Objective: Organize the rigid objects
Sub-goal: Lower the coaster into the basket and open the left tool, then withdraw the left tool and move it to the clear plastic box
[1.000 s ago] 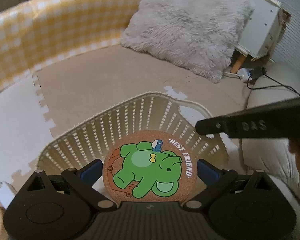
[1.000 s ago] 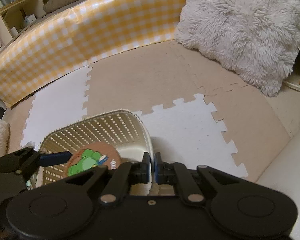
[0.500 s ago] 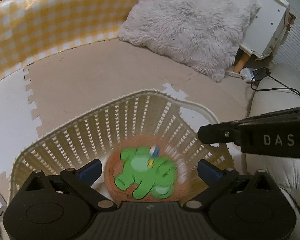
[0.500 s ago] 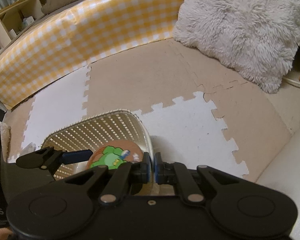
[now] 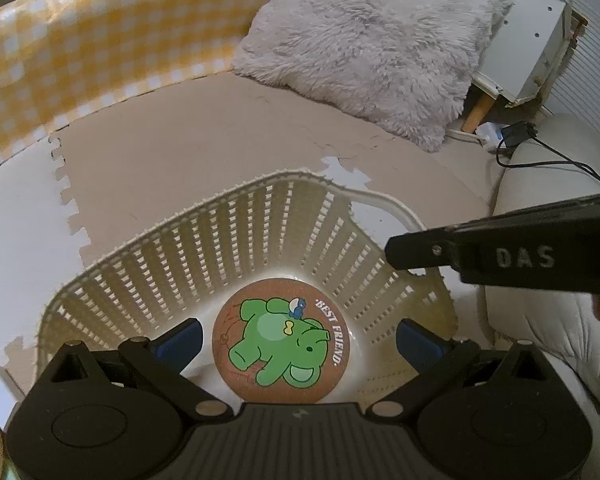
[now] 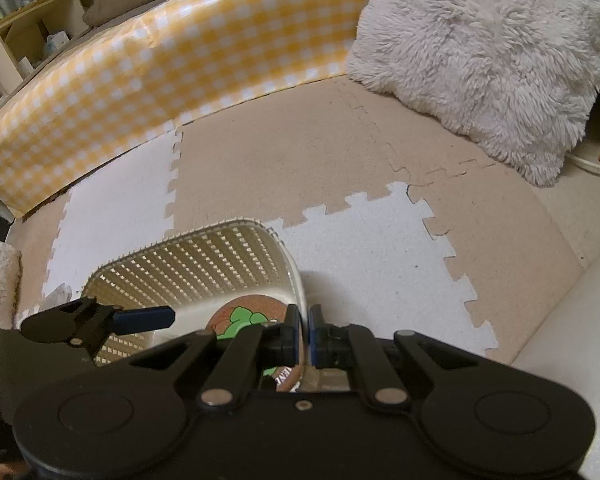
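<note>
Cork coaster (image 5: 281, 340) flat in basket (image 5: 204, 236), left tool (image 5: 296, 338) spread empty, right tool (image 6: 304, 336) pinching rim

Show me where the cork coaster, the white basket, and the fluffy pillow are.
cork coaster (image 5: 281, 340): left wrist view, on the green elephant print at its middle.
white basket (image 5: 236, 236): left wrist view, on the slotted far wall.
fluffy pillow (image 6: 484, 48): right wrist view, on the middle of its furry face.

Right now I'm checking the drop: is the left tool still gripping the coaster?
No, the coaster lies flat on the basket floor, with the left tool open and its fingers apart from it.
</note>
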Demonstrator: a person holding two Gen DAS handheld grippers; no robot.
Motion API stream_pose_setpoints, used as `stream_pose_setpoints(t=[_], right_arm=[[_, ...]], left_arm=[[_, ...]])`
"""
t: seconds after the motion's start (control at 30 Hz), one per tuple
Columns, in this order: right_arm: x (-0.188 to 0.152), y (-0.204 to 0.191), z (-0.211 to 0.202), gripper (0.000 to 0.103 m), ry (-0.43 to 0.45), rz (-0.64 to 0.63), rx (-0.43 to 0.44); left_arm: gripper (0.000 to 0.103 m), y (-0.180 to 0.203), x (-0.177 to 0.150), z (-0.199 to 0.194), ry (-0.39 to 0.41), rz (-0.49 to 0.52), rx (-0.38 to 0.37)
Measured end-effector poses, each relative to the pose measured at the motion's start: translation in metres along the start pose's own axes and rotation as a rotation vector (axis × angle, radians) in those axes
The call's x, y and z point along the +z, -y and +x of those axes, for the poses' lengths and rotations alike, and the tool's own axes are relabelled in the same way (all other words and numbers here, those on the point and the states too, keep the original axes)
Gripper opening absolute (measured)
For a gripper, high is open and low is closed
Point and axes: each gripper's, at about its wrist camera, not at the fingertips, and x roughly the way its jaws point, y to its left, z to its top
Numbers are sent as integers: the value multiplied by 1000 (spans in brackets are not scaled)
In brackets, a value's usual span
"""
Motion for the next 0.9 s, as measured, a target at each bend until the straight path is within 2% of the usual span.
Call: stream_pose_setpoints(t=[0.37, 0.67, 0.9], right_arm=[[0, -1, 0, 5, 7, -13, -2], [-1, -4, -1, 5, 15, -26, -17], [-2, -7, -1, 5, 24, -44, -35]], left_arm=[[102, 6, -5, -52, 49, 46, 8], [102, 12, -19, -109, 138, 93, 7], [103, 9, -33, -149, 203, 79, 49]])
